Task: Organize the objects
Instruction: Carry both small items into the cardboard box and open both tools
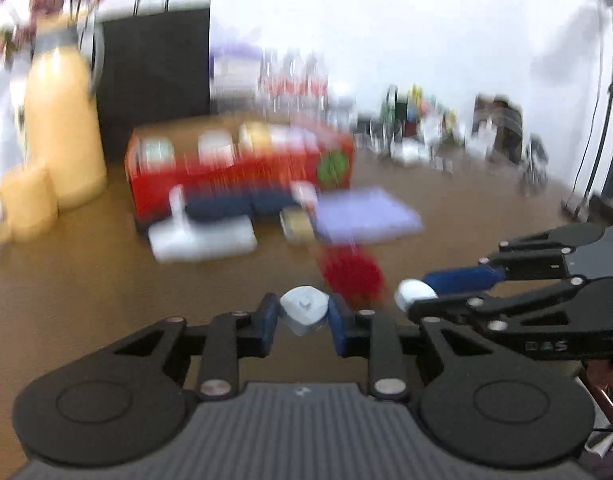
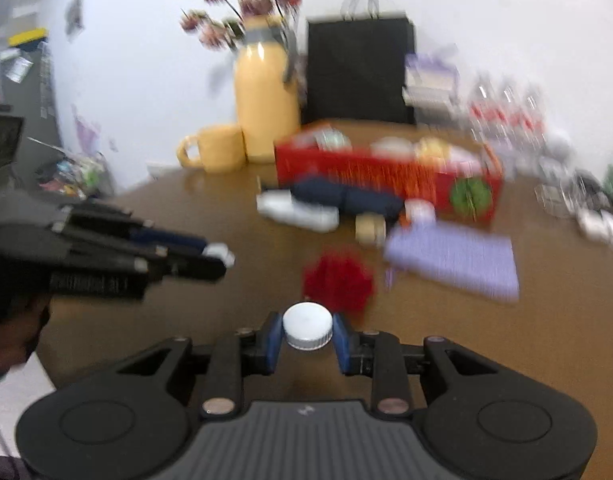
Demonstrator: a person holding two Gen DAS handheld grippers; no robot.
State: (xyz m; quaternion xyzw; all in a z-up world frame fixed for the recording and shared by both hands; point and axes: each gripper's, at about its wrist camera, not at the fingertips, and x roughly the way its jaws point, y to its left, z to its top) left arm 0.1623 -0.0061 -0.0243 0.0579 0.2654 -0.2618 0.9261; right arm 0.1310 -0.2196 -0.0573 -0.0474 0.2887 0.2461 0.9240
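Brown table [image 1: 86, 280], bearing all items; both views are motion-blurred. At the rear stands a black paper bag [image 2: 360, 68], upright against the white wall. Beside it is a yellow jug [image 2: 266, 100] holding dried flowers [image 2: 242, 4], with a yellow mug [image 2: 216, 148] just next to the jug. Near mid-table lies a long red box [image 1: 242, 172], open at the top, with several pale containers inside; their nature cannot be told through the blur. Touching the box front lies a dark blue folded item [image 2: 346, 198], and against that a white flat object [image 1: 204, 238]. A lilac flat pad [image 1: 366, 216] lies to the right of these, with a small tan roll [image 2: 370, 230] just beside it. A red fluffy ball [image 2: 338, 280] rests on the table ahead of both grippers.

Left gripper [image 1: 304, 316]: blue-padded fingers nearly closed, pressing both sides of a small pale grey cap-like piece [image 1: 305, 310] held above the table. Right gripper [image 2: 308, 334]: fingers likewise drawn in, clamping a white ribbed bottle cap [image 2: 307, 325] between them. Each gripper appears in the other's view, the two near one another.
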